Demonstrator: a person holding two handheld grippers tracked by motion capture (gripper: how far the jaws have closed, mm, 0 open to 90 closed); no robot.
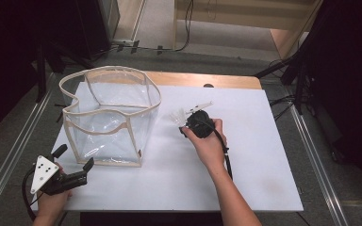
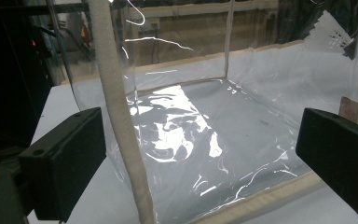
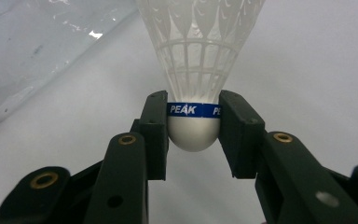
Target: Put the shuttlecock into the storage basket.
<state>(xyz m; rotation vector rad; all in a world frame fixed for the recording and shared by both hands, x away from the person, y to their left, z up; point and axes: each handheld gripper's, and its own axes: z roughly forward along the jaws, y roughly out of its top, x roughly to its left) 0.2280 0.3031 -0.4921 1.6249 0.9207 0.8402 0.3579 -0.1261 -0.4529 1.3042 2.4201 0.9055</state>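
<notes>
Right gripper is clamped on a shuttlecock: its two black jaws press on either side of the white cork, on the blue band that reads PEAK, so the rounded cork end sits between the jaws and bulges back toward the gripper body. Left gripper stands wide apart with nothing between its pads; a cream-edged corner of the bag rises just ahead of the gap, and whether the jaws touch it cannot be told.

From above, the left gripper rests at the near left edge of the table, just beside the bag's near corner. Farther in, the right gripper is at mid-table, to the right of the bag and apart from it, with the shuttlecock at its tip.

Much of the shuttlecock is hard to read: in the right gripper view the feather skirt runs off the top edge, and from above it is small, pale and blurred against the white table. The hand covers most of the right gripper body there.

Its long axis lies in line with the jaws, cork toward the hand, feathers fanning away toward the bag.
</notes>
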